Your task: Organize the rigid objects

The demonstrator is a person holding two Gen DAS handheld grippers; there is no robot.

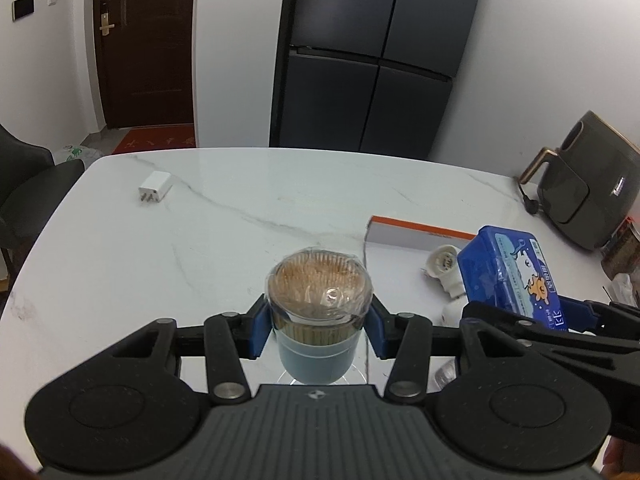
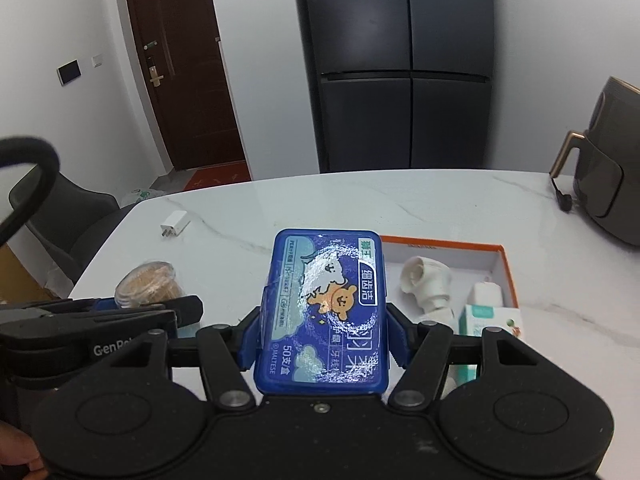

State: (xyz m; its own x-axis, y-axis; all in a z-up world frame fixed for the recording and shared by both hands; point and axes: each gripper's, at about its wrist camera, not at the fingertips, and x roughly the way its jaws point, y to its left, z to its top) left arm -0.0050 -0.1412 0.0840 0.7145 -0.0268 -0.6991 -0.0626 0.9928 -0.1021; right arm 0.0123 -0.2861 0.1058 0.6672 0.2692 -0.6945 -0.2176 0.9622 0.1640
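My left gripper (image 1: 318,326) is shut on a round toothpick jar (image 1: 319,300) with a clear lid and a pale blue base, held above the white marble table (image 1: 200,248). The same toothpick jar (image 2: 148,282) shows at the left of the right wrist view, in the left gripper (image 2: 120,312). My right gripper (image 2: 322,332) is shut on a flat blue floss-pick box (image 2: 324,312) with a cartoon label, its blue pads pressing both long sides. That blue box (image 1: 512,276) shows at the right of the left wrist view.
An orange-rimmed shallow box (image 2: 508,268) on the table holds a white plastic fitting (image 2: 428,280) and a small green-and-white carton (image 2: 488,316). A white charger (image 1: 154,187) lies far left. A dark air fryer (image 1: 588,196) stands at the right edge. A chair (image 1: 32,184) is left.
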